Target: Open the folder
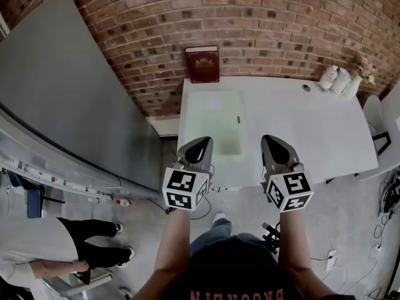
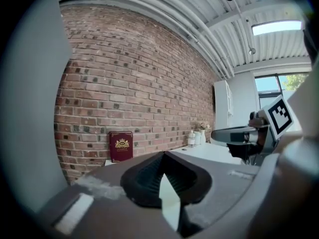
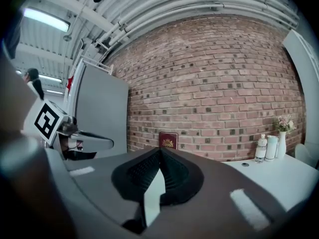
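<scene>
Folder [image 1: 215, 122], pale green and see-through, lies flat on the white counter [image 1: 306, 127] just ahead of the left gripper [image 1: 201, 145] and ahead-left of the right gripper [image 1: 273, 144]. Bare counter spreads wide ahead of the right jaws. Left of the left jaws the counter edge drops to the floor beside a grey panel [image 1: 62, 92]. The left gripper covers the folder's near left corner. A small mark sits on the folder's right edge, but which side opens cannot be told. Its long axis runs straight away from the jaws toward the brick wall [image 1: 262, 17]. Both pairs of jaws are closed tip to tip and hold nothing.
</scene>
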Demonstrator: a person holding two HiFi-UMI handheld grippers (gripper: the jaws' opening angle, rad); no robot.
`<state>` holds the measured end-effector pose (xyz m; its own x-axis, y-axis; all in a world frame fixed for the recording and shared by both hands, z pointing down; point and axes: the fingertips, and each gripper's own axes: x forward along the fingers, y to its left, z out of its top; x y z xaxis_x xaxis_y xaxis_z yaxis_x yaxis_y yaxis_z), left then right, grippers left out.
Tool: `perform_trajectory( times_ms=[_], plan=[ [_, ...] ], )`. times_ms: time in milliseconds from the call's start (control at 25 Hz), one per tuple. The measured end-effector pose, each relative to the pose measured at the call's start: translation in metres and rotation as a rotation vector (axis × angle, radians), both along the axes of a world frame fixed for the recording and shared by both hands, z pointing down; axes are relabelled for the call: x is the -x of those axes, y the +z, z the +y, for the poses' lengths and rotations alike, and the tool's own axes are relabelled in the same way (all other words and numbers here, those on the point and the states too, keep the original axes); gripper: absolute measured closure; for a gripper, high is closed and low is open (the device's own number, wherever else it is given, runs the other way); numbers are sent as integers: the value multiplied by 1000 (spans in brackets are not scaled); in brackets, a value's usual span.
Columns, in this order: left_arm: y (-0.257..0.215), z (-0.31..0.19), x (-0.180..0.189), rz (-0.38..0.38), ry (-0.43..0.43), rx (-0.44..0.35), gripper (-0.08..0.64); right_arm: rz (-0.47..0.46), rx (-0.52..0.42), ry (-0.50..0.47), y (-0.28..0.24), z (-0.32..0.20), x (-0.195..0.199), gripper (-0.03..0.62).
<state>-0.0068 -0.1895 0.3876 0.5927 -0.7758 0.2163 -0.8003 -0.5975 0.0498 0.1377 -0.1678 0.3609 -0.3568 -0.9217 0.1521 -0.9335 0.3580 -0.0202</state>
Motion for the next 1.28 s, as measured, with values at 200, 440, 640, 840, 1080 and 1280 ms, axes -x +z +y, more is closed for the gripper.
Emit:
perform_trajectory(
  times_ms=[200,440,640,840,1080,1280],
  plan=[
    [19,-26,-10,-71,39,22,561,-12,17,40,14,-29,-7,592],
    [33,-42,-23,-77,45,47,561,-26,47,44,27,-48,-20,592],
    [50,-54,-32,-95,53,57,561,-31,82,35,37,-63,-31,592],
    [69,-60,-38,-125,36,93,560,-23,126,7,51,-69,-37,592],
    [99,-57,-54,-203,118,158,419,-30,178,-8,71,-70,-42,591],
    [142,-38,-73,-292,229,239,327,-44,221,-12,91,-66,-47,592]
  ],
)
